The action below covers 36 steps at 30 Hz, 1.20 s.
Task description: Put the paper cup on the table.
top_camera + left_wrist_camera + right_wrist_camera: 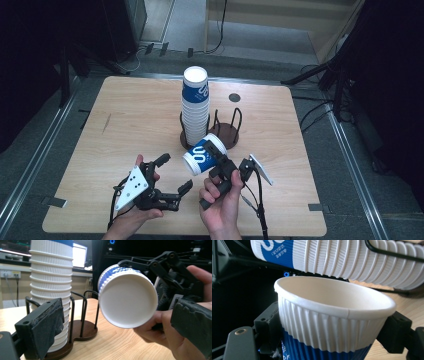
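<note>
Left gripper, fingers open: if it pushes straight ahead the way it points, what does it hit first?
Probably the paper cup clamped in the right gripper: its base faces the left gripper head-on in the left gripper view. The cup stack sits off to the side. Depth is unclear.

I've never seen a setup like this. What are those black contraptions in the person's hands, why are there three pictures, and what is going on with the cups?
No robot here: a person holds a hand-operated gripper in each hand. The high view looks down on the wooden table; the other two pictures come from small cameras riding on each gripper.

On the table stands a tall stack of cups in a dark wire cup holder.

The right gripper is shut on a single blue and white paper cup, tipped on its side; its fingers press the cup's ribbed wall. The left gripper is open and holds nothing, and its camera faces the cup's bottom.
</note>
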{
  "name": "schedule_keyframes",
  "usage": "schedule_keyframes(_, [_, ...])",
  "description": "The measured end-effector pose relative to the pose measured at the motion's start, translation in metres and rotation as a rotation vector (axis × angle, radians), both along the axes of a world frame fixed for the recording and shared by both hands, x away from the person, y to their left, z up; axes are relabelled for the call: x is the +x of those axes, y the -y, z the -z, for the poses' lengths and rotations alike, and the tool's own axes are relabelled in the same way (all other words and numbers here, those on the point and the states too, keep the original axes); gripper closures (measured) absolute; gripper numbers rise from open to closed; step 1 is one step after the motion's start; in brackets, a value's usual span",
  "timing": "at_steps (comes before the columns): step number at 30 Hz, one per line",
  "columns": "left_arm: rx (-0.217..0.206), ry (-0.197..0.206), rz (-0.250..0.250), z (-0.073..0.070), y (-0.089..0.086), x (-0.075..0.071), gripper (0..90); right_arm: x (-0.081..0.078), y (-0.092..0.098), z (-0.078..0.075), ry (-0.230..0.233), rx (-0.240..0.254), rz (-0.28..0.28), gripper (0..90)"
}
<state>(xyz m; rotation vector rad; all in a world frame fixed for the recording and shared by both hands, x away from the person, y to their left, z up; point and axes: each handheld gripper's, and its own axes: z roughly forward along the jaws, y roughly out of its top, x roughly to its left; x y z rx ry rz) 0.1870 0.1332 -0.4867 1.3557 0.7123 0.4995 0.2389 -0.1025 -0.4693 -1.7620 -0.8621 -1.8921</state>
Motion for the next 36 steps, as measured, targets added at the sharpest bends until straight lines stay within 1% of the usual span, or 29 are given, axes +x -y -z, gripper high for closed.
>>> schedule_keyframes(2, [0.002, -0.007, -0.006, 0.000, -0.001, 0.000, 0.0, -0.001, 0.000, -0.004, 0.020, -0.032, 0.005, 19.3])
schedule_keyframes(4, [0.002, -0.014, -0.007, 0.000, -0.003, 0.000, 0.0, -0.001, 0.000, -0.006, 0.046, -0.048, 0.012, 19.3])
schedule_keyframes(6, [0.002, -0.015, -0.012, 0.000, -0.004, 0.000, 0.0, -0.002, 0.001, -0.009, 0.056, -0.071, 0.014, 19.3])
schedule_keyframes(8, [0.003, -0.018, -0.017, -0.001, -0.005, 0.000, 0.0, -0.002, 0.002, -0.012, 0.069, -0.076, 0.018, 19.4])
schedule_keyframes(11, [0.016, -0.020, -0.028, 0.000, -0.008, -0.001, 0.0, -0.002, 0.003, -0.015, 0.105, -0.134, 0.027, 19.4])
schedule_keyframes(12, [0.015, -0.021, -0.033, 0.000, -0.009, -0.001, 0.0, -0.002, 0.004, -0.016, 0.117, -0.153, 0.028, 19.4])
schedule_keyframes(14, [0.017, -0.025, -0.038, 0.000, -0.012, -0.001, 0.0, -0.003, 0.005, -0.018, 0.131, -0.162, 0.034, 19.4])
schedule_keyframes(15, [0.019, -0.026, -0.042, 0.000, -0.013, -0.001, 0.0, -0.003, 0.006, -0.019, 0.145, -0.177, 0.044, 19.4])
schedule_keyframes(18, [0.018, -0.031, -0.053, 0.001, -0.016, 0.000, 0.0, -0.003, 0.009, -0.020, 0.169, -0.209, 0.058, 19.4])
schedule_keyframes(20, [0.017, -0.033, -0.063, 0.001, -0.019, 0.000, 0.0, -0.003, 0.011, -0.021, 0.169, -0.230, 0.066, 19.5])
schedule_keyframes(24, [0.022, -0.039, -0.081, 0.003, -0.024, 0.001, 0.0, -0.003, 0.013, -0.023, 0.205, -0.282, 0.079, 19.6])
schedule_keyframes(27, [0.020, -0.044, -0.091, 0.004, -0.028, 0.001, 0.0, -0.002, 0.015, -0.023, 0.203, -0.302, 0.083, 19.5])
schedule_keyframes(28, [0.025, -0.044, -0.097, 0.005, -0.030, 0.002, 0.0, -0.001, 0.016, -0.024, 0.195, -0.306, 0.080, 19.5])
schedule_keyframes(29, [0.030, -0.046, -0.107, 0.006, -0.031, 0.002, 0.0, -0.001, 0.017, -0.023, 0.196, -0.316, 0.082, 19.5])
schedule_keyframes(31, [0.037, -0.051, -0.117, 0.008, -0.035, 0.004, 0.0, 0.001, 0.021, -0.024, 0.202, -0.348, 0.088, 19.5])
schedule_keyframes(33, [0.043, -0.059, -0.131, 0.011, -0.039, 0.005, 0.0, 0.001, 0.023, -0.025, 0.211, -0.358, 0.092, 19.5])
schedule_keyframes(36, [0.049, -0.066, -0.148, 0.014, -0.045, 0.006, 0.0, 0.002, 0.027, -0.027, 0.225, -0.391, 0.103, 19.5])
